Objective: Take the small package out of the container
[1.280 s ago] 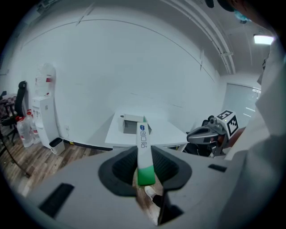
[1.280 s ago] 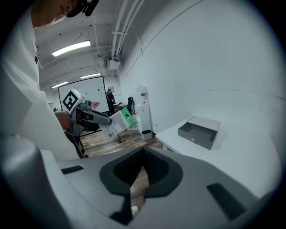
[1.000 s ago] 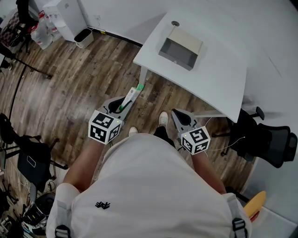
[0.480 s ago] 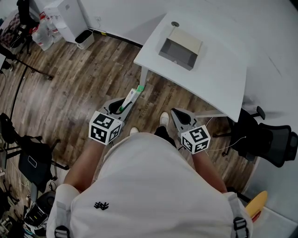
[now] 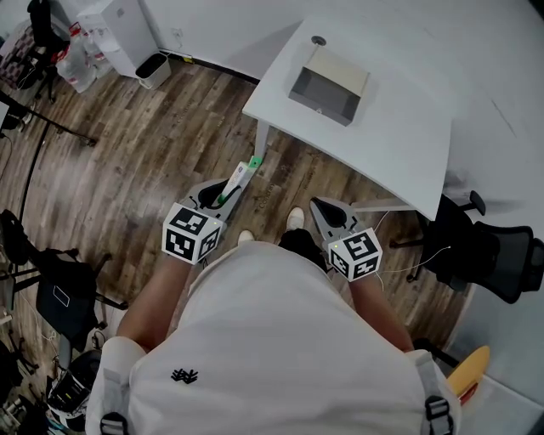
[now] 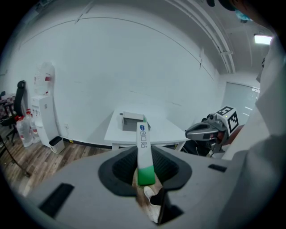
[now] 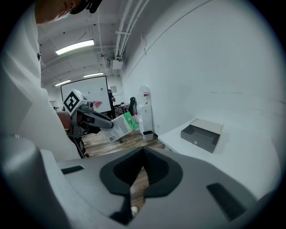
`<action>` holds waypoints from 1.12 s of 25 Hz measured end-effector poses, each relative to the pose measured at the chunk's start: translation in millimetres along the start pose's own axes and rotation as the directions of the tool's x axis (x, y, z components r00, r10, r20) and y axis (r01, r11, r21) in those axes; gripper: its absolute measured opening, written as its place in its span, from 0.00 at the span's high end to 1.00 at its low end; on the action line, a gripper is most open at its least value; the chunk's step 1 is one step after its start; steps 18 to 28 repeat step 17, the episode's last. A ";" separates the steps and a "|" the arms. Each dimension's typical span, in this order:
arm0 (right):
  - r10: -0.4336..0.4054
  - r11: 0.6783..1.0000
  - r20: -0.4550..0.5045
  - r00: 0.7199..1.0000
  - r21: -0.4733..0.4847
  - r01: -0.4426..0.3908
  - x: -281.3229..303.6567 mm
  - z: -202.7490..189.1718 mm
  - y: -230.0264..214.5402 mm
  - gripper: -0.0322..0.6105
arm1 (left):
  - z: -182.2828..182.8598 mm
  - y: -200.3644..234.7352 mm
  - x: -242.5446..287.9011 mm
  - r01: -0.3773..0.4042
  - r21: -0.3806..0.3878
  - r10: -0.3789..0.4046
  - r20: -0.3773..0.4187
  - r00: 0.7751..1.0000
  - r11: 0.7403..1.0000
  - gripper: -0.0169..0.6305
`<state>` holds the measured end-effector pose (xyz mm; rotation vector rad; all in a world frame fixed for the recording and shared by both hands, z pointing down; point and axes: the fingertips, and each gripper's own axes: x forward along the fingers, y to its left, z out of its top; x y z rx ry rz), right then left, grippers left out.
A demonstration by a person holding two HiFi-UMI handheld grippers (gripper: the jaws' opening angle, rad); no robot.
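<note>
A small white package with a green end (image 5: 241, 180) sticks out of my left gripper (image 5: 228, 192), whose jaws are shut on it; in the left gripper view the package (image 6: 144, 152) stands upright between them. The container, a grey open box (image 5: 327, 85), sits on the white table (image 5: 399, 149), well ahead of both grippers. My right gripper (image 5: 320, 209) is held over the floor with its jaws together and nothing in them. In the right gripper view the package (image 7: 119, 126) shows at the left and the container (image 7: 203, 134) at the right.
Wooden floor lies under both grippers, with the person's shoes (image 5: 295, 219) between them. A black office chair (image 5: 489, 255) stands right of the table. A white bin (image 5: 153, 68) and a water dispenser (image 5: 119, 25) are against the far wall, and dark stands (image 5: 51, 289) are at the left.
</note>
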<state>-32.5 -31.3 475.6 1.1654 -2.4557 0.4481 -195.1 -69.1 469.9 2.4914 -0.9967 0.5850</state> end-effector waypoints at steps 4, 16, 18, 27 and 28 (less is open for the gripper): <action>0.001 1.000 0.001 1.000 0.003 -0.001 -0.1 2.7 -4.5 0.94 | 2.0 0.9 5.6 -0.001 -0.005 0.001 -0.007 1.000 1.000 0.82; -0.006 0.999 0.010 1.000 0.040 0.006 -0.9 0.4 -60.1 0.94 | 29.1 -3.9 56.1 -0.012 0.006 0.012 -0.035 0.999 1.000 0.82; -0.006 0.999 0.009 1.000 0.043 0.006 -1.4 0.0 -66.5 0.94 | 32.1 -3.8 61.7 -0.016 0.004 0.016 -0.036 0.999 1.000 0.82; -0.006 0.999 0.009 1.000 0.043 0.006 -1.4 0.0 -66.5 0.94 | 32.1 -3.8 61.7 -0.016 0.004 0.016 -0.036 0.999 1.000 0.82; -0.006 0.999 0.009 1.000 0.043 0.006 -1.4 0.0 -66.5 0.94 | 32.1 -3.8 61.7 -0.016 0.004 0.016 -0.036 0.999 1.000 0.82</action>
